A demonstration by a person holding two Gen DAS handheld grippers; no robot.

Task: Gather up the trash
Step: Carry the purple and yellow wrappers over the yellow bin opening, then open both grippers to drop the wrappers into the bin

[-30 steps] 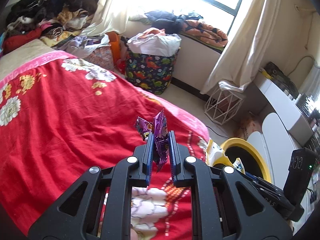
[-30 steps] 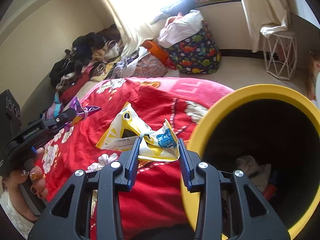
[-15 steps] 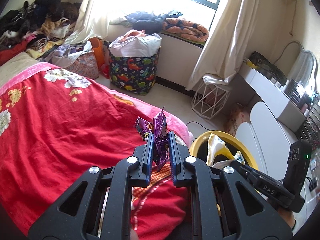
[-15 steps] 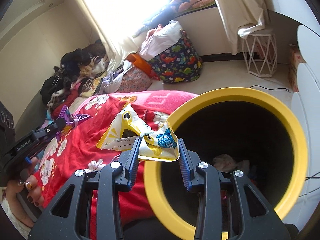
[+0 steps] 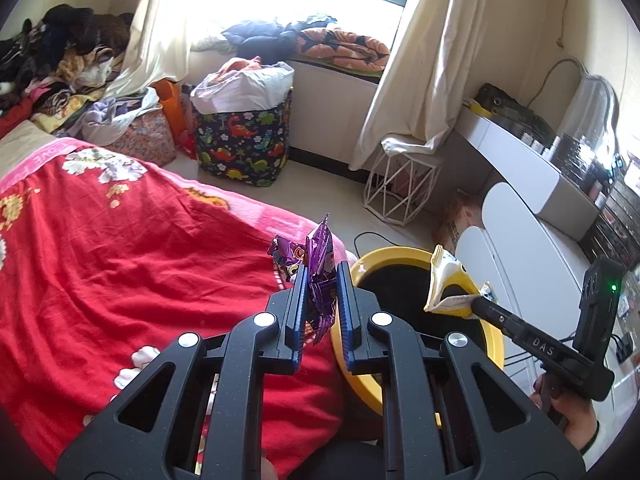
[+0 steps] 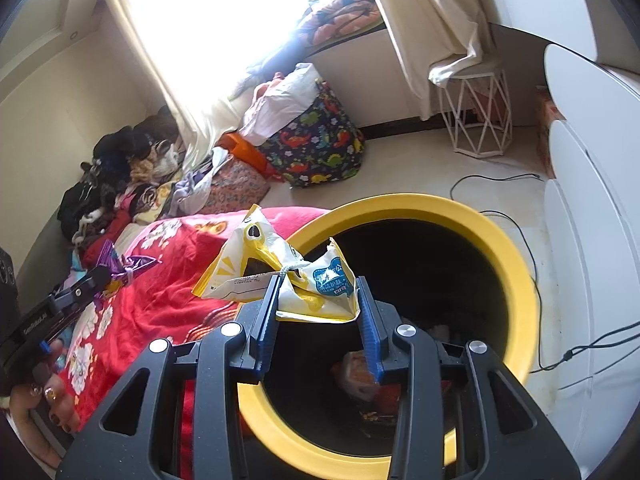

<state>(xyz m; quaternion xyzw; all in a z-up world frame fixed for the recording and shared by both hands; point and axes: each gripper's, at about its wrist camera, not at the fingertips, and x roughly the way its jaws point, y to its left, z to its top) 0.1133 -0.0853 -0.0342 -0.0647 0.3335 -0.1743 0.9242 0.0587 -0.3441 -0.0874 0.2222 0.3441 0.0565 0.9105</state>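
Since a second ago both of my hands have swung off the red floral bedspread (image 5: 132, 264) toward the round yellow-rimmed black trash bin (image 6: 516, 280), which now fills the right wrist view where earlier only its edge showed.

My right gripper (image 6: 318, 312) has its jaws narrowed on a crumpled yellow-and-white snack packet (image 6: 280, 276), pinched at the blue-labelled end. The packet's long axis runs across the jaws, its free end pointing left, back toward the bed. It hangs over the near left part of the bin's mouth, with other rubbish visible at the bottom.

My left gripper (image 5: 322, 300) has its jaws nearly together on a crinkled purple foil wrapper (image 5: 318, 264), which stands upright between them. That one sits just left of the bin's rim, over the bed edge (not yet over the opening, as I read it).

So the right hand is the nearer: its packet lies straight above the opening, and a release there should drop it in. The left needs to carry further right first.
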